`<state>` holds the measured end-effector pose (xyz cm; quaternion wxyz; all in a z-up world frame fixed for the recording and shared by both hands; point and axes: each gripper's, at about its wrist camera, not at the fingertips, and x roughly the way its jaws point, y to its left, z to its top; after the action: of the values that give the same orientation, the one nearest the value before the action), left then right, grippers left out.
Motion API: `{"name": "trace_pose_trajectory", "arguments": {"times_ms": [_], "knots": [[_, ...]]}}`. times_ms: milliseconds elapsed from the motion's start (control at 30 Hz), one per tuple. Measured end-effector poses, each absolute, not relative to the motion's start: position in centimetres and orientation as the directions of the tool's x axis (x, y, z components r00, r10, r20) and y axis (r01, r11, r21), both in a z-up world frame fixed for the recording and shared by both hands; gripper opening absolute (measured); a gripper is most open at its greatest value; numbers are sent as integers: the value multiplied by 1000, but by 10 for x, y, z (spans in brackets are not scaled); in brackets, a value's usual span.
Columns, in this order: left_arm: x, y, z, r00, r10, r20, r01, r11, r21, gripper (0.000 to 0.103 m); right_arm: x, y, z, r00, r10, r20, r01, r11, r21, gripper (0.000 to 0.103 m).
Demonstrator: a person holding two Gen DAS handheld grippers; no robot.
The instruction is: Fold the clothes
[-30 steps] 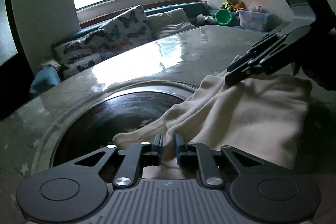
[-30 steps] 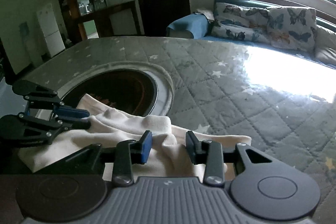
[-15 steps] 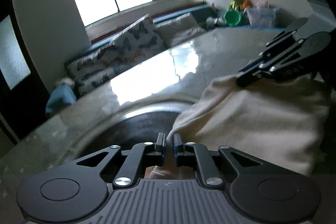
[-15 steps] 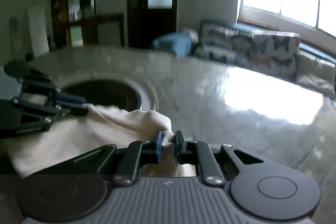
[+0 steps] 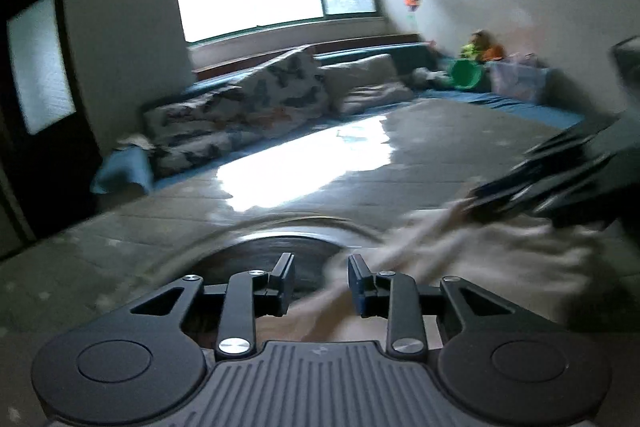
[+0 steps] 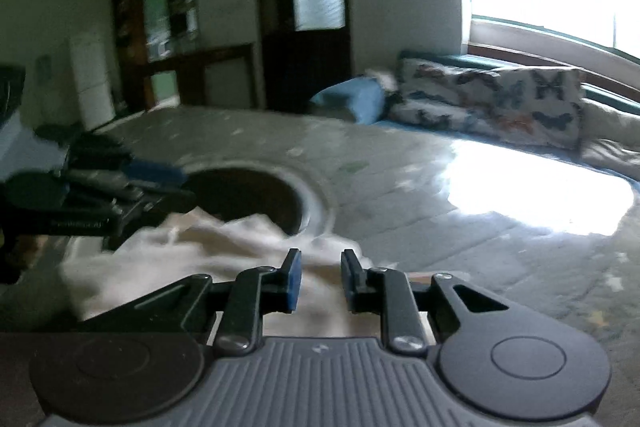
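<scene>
A cream garment lies bunched on the grey quilted table, partly over the round dark opening. My left gripper is open, with cloth lying between and below its jaws. My right gripper is open just above the same garment. Each gripper shows blurred in the other's view: the right one at the garment's far edge, the left one at the garment's left. Both views are motion-blurred.
The grey quilted table has a round dark opening with a raised rim. Behind it stands a bench with butterfly cushions, a blue cloth, a green bowl and toys. A dark door stands beyond.
Both grippers, shut on the garment's edge half a second ago, have opened and let the cloth drop. Both views have tilted up and blurred with motion.
</scene>
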<state>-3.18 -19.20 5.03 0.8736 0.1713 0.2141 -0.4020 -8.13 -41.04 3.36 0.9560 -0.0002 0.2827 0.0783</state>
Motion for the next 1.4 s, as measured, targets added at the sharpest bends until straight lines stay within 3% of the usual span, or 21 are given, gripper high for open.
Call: {"name": "trace_pose_trajectory", "arguments": {"times_ms": [133, 200, 267, 500, 667, 867, 1000, 1167, 1300, 1400], "knots": [[-48, -198, 42, 501, -662, -558, 818, 573, 55, 32, -71, -420, 19, 810, 112, -576, -93, 994, 62, 20], [-49, -199, 32, 506, -633, -585, 812, 579, 76, 32, -70, -432, 14, 807, 90, -584, -53, 995, 81, 19], [-43, -196, 22, 510, -609, -608, 795, 603, 63, 33, -73, -442, 14, 809, 82, -582, -33, 995, 96, 11], [-22, -176, 38, 523, -643, -560, 744, 665, -69, 34, -81, -456, 13, 810, 60, -583, 4, 994, 108, 11], [-11, -161, 41, 611, -570, -550, 676, 737, -14, 33, -83, -456, 8, 816, 66, -575, 1, 993, 115, 14], [1, -156, 26, 623, -502, -600, 636, 772, 15, 31, -87, -455, 5, 821, 67, -567, 3, 993, 120, 15], [-5, -161, 24, 639, -499, -585, 659, 748, 81, 10, -87, -452, 5, 821, 63, -567, -2, 994, 108, 18], [-3, -162, 19, 712, -422, -561, 610, 768, 197, 3, -87, -449, 5, 821, 60, -568, -6, 995, 95, 21], [-3, -151, 28, 651, -523, -550, 668, 739, 89, 6, -88, -449, 5, 821, 60, -567, -7, 995, 95, 22], [-13, -155, 34, 596, -586, -550, 740, 666, 91, 11, -88, -449, 5, 821, 61, -568, -10, 996, 93, 23]]}}
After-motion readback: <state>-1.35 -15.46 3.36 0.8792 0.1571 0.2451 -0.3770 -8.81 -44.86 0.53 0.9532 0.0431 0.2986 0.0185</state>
